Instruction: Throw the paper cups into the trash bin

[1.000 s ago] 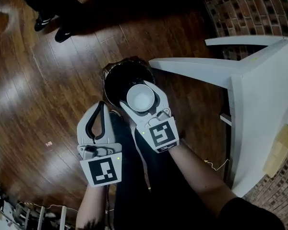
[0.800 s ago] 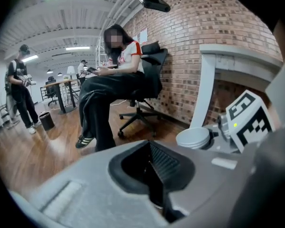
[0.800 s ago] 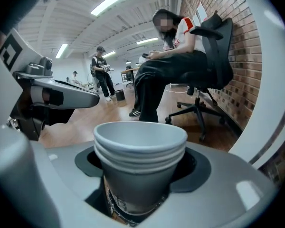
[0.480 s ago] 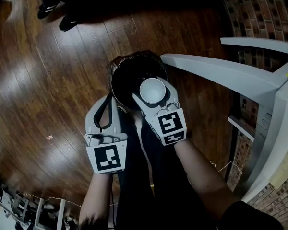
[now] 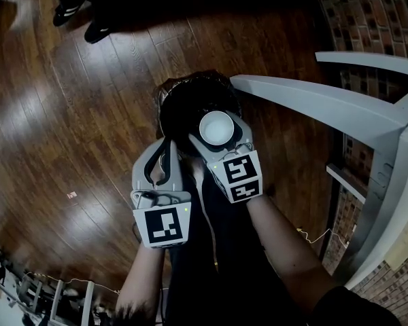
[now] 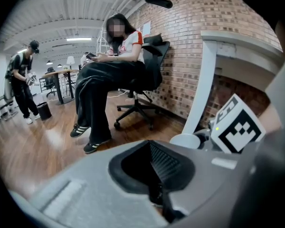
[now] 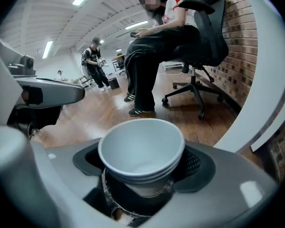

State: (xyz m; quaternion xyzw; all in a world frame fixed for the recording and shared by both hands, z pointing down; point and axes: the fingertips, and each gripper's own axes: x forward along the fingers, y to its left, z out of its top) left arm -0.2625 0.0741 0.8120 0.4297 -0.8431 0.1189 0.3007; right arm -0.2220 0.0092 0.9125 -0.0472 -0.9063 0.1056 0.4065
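Note:
A stack of white paper cups (image 5: 215, 127) stands upright between the jaws of my right gripper (image 5: 217, 132), directly above the black-lined trash bin (image 5: 179, 105). In the right gripper view the cups (image 7: 141, 148) fill the space between the dark pads. The jaws are opening, and the cups are still between them. My left gripper (image 5: 165, 156) hangs just left of the right one, at the bin's near rim. It is shut and holds nothing. From the left gripper view the cup rim (image 6: 185, 140) shows beside the right gripper's marker cube.
A white table (image 5: 340, 104) juts in at the right, its edge close to the bin, with a brick wall (image 5: 377, 12) behind it. A person sits on an office chair (image 7: 199, 42) ahead, shoes (image 5: 81, 22) on the wood floor. Another person (image 6: 21, 80) stands far off.
Both grippers have moved forward over the bin, and the left one has drawn closer to the right. The cups stay between the right jaws.

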